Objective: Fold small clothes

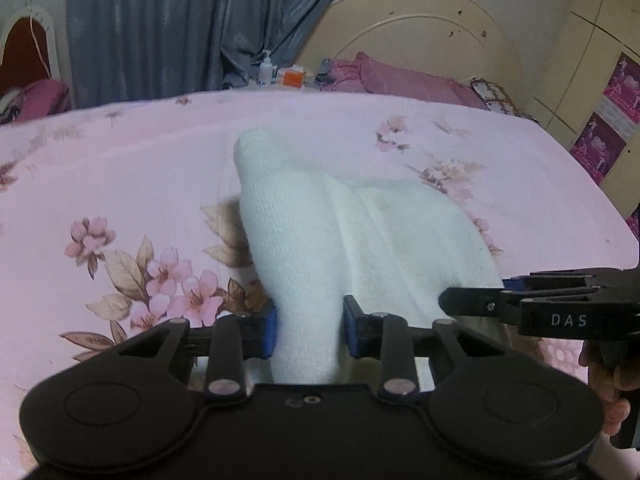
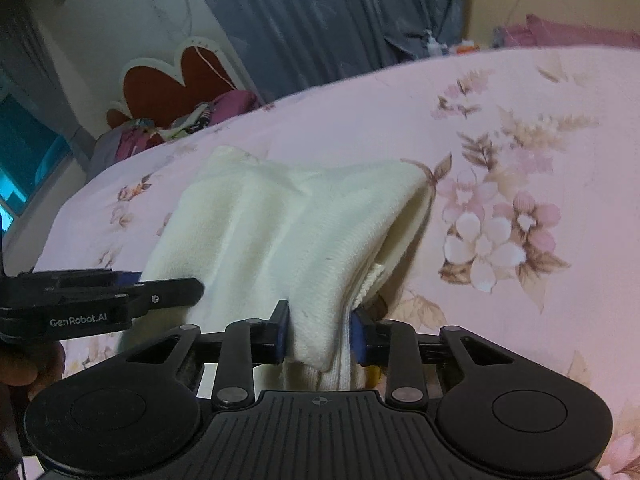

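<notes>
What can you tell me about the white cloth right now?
The white cloth is a small, cream-white knit or terry piece, bunched into soft ridges. Its near edge is lifted and pinched in two places: the left gripper and the right gripper each clamp a fold between blue pads. The far end trails down onto the pink floral bedsheet.

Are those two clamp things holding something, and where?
Both grip the white garment along its near edge: left gripper, right gripper.
</notes>
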